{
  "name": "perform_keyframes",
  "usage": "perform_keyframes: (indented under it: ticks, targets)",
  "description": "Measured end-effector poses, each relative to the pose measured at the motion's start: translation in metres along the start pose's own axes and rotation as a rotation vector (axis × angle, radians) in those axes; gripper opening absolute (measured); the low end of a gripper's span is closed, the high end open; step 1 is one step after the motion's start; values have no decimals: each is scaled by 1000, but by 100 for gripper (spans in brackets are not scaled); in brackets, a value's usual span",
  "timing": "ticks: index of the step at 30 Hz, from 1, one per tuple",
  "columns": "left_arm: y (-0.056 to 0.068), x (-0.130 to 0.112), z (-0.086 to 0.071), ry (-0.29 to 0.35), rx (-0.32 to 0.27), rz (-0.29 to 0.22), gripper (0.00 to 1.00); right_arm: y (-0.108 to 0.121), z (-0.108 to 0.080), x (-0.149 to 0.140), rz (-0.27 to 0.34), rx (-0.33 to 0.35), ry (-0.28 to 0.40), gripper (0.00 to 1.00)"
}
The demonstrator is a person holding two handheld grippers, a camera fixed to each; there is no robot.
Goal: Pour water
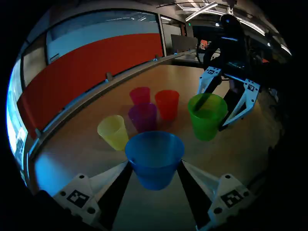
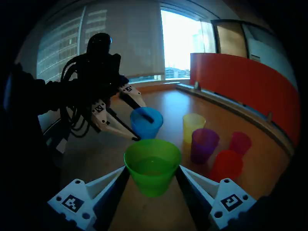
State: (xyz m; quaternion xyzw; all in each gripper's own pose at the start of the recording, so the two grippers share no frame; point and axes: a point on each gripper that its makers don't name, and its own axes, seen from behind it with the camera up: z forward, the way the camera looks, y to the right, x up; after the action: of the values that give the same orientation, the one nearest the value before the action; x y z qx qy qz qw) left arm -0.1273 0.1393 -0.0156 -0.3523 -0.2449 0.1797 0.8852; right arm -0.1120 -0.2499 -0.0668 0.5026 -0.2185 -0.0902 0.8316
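1. Wooden table [image 1: 238, 154] first, since it's the biggest thing going: it's carrying the whole bunch of plastic cups around its middle.
2. Left gripper [image 1: 154, 165]: I'm gripping the blue cup [image 1: 154, 148] with it, jaws partly closed and both fingers pressing the cup's sides below the rim. The cup's sitting upright; can't tell if it's lifted or resting on the wood.
3. Right gripper [image 2: 152, 168]: same deal, I'm clamping the green cup [image 2: 152, 186], a finger hugging each side, upright too. The two held cups are facing each other, near but apart.
4. Spares: the yellow cup [image 1: 112, 131], purple cup [image 1: 143, 116], red cup [image 1: 167, 104] and pink cup [image 1: 140, 94] are standing in a tight cluster beside the held pair, nobody touching them.
5. Water [image 2: 151, 171]: I'm seeing what looks like a shallow pool low in the see-through green cup. Can't tell whether the blue one's holding any.
6. Progress, my guess: grabbing is done, pouring isn't starting yet. Nothing's tilting, no stream. What's left is bringing green's rim over blue and tipping slowly.
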Motion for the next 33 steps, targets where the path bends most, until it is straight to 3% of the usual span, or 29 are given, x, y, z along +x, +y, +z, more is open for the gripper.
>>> perform_keyframes:
  ticks: [16,33]
  targets:
    - [1,-8,15,-61,-22,28,81,17,6,-17,-12,-24,-84,88]
    - [3,-19,22,-112,-36,58,81,18,14,-20,-20,-19,-115,88]
